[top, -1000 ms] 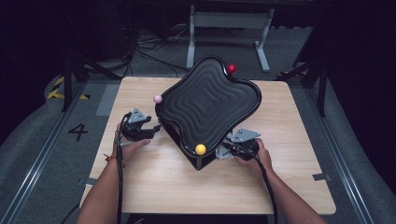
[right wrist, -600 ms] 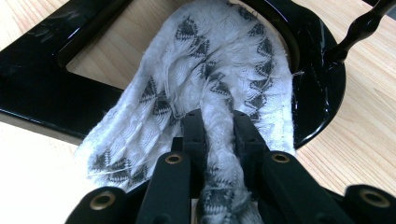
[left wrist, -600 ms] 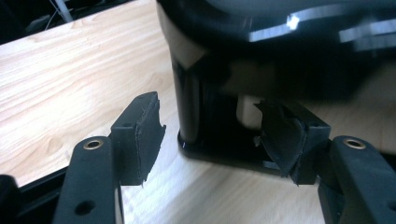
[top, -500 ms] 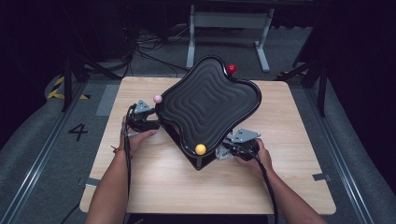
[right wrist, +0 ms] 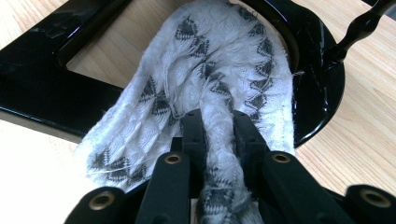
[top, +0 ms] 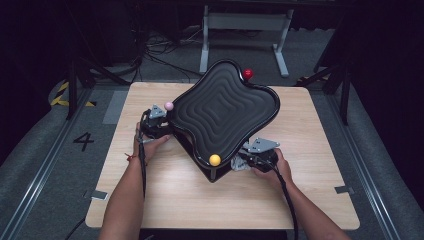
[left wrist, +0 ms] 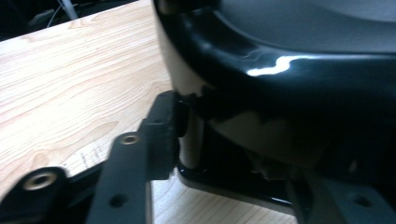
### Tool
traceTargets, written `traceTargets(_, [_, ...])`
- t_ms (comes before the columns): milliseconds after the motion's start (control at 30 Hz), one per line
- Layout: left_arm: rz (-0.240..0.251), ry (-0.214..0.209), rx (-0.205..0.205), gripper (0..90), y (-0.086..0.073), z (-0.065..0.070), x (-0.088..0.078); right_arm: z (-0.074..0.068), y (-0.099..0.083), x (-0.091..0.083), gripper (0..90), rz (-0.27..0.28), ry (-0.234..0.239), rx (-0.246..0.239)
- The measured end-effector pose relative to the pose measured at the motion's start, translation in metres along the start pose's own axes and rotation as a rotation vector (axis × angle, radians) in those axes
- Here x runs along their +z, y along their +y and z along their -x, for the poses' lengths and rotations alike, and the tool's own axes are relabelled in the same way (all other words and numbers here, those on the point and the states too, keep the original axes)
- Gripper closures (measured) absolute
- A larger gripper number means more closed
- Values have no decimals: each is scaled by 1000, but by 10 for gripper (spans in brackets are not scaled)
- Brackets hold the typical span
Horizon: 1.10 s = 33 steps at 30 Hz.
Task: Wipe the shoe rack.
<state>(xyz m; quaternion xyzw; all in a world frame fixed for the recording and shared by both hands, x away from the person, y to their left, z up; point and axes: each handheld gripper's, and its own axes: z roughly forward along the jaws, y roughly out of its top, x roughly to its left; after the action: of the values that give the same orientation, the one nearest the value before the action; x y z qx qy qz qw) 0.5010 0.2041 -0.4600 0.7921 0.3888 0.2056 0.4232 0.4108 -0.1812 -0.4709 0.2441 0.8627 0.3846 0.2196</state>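
A black tray (top: pixel 220 107) with a ridged, wavy top stands on a black base on the wooden table (top: pixel 310 200). Pink (top: pixel 169 106), red (top: pixel 248 74) and yellow (top: pixel 215 160) balls sit at its corners. My left gripper (top: pixel 161 127) is at the tray's left corner under the pink ball. Its jaws have just been closing, and one pad presses a pale post (left wrist: pixel 191 140) beneath the glossy rim (left wrist: pixel 280 70). My right gripper (right wrist: pixel 218 128) is shut on a white cloth with black patterning (right wrist: pixel 210 70), which lies over the base's ring (right wrist: pixel 322 93) by the yellow ball.
A black turned spindle (right wrist: pixel 357 30) rises beside the base ring. Bare tabletop lies in front of the tray and on its right. Beyond the table's far edge stand a grey metal stand (top: pixel 245 22) and cables on the dark floor.
My left gripper has moved away from the person and in against the tray's left corner, under the pink ball. The right hand and the cloth have stayed put.
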Motion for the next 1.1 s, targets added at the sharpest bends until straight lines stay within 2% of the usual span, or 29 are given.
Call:
traceTargets(100, [5, -3, 10, 654, -3, -3, -4, 0, 0, 0, 785, -5, -3, 4])
traceTargets(200, [10, -18, 17, 740, -6, -5, -8, 2, -1, -1, 784, -7, -7, 3])
traceTargets(333, [10, -32, 24, 745, -9, -4, -11, 4, -2, -1, 784, -10, -16, 5])
traceTargets(367, [5, -44, 48, 744, -10, -3, -15, 6, -2, -2, 785, -13, -21, 7])
traceTargets(500, [8, -62, 48, 744, -14, -1, -20, 11, -4, -2, 790, -15, -43, 10])
traceTargets(600, [-5, -79, 83, 743, -19, 2, -30, 14, -6, -3, 796, -18, -57, 14])
traceTargets(700, [-12, -86, 93, 742, -22, 3, -35, 15, -7, -5, 799, -23, -59, 20])
traceTargets(733, [-5, -90, 95, 742, -25, 4, -39, 15, -8, -9, 799, -22, -37, 35])
traceTargets(867, [8, -97, 86, 742, -29, 7, -43, 5, -6, -18, 800, -19, 23, 15])
traceTargets(1033, [17, -93, 82, 743, -32, 8, -44, -17, -7, -29, 799, -40, 112, -9])
traceTargets(1100, [18, -94, 84, 744, -32, 8, -44, -22, -7, -30, 798, -41, 124, -20])
